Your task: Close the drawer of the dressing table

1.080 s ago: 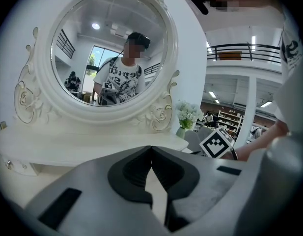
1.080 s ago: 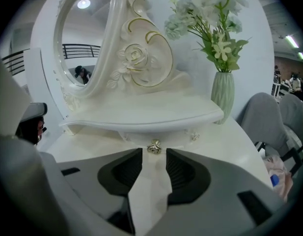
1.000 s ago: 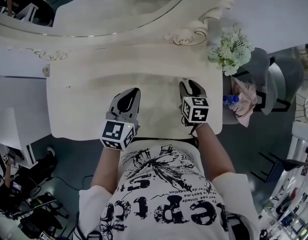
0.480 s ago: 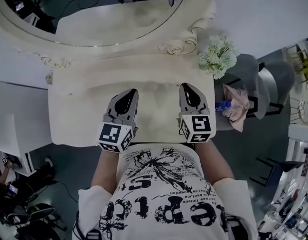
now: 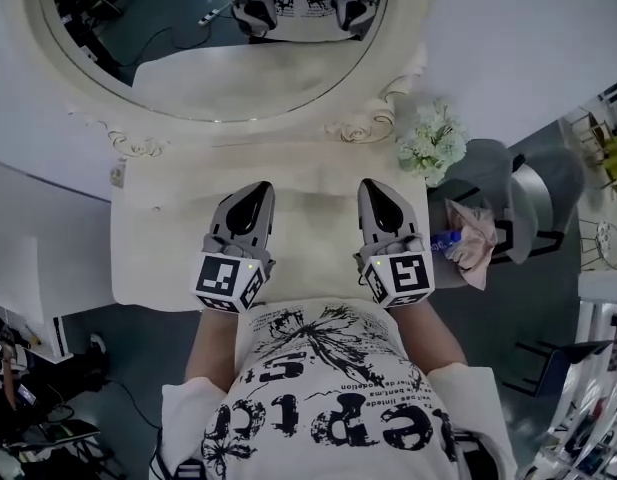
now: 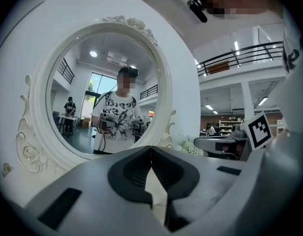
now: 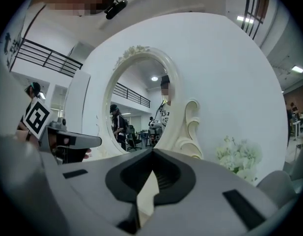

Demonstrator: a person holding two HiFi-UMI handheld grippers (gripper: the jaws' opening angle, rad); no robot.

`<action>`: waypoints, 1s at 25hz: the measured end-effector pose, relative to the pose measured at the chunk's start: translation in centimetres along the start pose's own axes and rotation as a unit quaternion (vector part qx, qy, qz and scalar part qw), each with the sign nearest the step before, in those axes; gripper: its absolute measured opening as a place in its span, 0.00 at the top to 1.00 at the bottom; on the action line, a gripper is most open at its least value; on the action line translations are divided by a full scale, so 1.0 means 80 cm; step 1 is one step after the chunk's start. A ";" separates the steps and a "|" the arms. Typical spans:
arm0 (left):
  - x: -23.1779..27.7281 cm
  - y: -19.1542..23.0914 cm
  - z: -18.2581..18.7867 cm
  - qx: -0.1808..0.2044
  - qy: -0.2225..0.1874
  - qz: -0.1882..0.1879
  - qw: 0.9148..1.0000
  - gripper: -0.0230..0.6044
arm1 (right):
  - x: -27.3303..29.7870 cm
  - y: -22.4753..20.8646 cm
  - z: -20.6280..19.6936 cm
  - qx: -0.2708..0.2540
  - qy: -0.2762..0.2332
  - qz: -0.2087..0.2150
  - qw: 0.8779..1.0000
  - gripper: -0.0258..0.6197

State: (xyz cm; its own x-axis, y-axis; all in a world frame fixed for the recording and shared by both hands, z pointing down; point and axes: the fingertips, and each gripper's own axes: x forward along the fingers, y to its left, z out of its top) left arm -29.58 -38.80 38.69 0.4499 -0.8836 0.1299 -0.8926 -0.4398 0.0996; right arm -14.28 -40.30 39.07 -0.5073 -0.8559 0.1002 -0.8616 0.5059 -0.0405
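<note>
Over dressing table top (image 5: 158,238): left gripper (image 5: 256,192) and right gripper (image 5: 374,190) side by side, jaws pressed together, nothing between them. Drawer hidden below top, none protruding; probably closed. Risk: careless forward swing hits oval mirror (image 5: 218,78) or flower bouquet (image 5: 431,140).

The person wears a white short-sleeved T-shirt (image 5: 328,398) with a black butterfly-like print and black letters. The left gripper (image 5: 258,190) and the right gripper (image 5: 372,188) are grey with black pads. At the 6 o'clock end of each sits a marker cube (image 5: 228,280) in black and white.
</note>
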 end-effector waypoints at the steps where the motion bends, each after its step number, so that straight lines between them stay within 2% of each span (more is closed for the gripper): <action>1: -0.002 0.001 0.001 0.005 0.000 0.000 1.000 0.93 | 0.001 0.002 0.001 -0.001 -0.001 0.002 1.000 0.94; 17: -0.010 0.007 -0.004 0.029 0.010 -0.003 1.000 0.93 | 0.005 0.022 0.001 -0.006 -0.001 0.020 1.000 0.94; 25: -0.006 0.000 -0.002 0.044 0.007 -0.009 0.999 0.93 | -0.002 0.023 0.004 -0.009 -0.006 0.014 1.000 0.94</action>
State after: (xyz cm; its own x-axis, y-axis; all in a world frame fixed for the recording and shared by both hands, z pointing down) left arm -29.79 -38.34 38.76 0.4657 -0.8733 0.1433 -0.8833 -0.4685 0.0160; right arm -15.79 -39.26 38.70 -0.5318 -0.8423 0.0873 -0.8465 0.5318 -0.0253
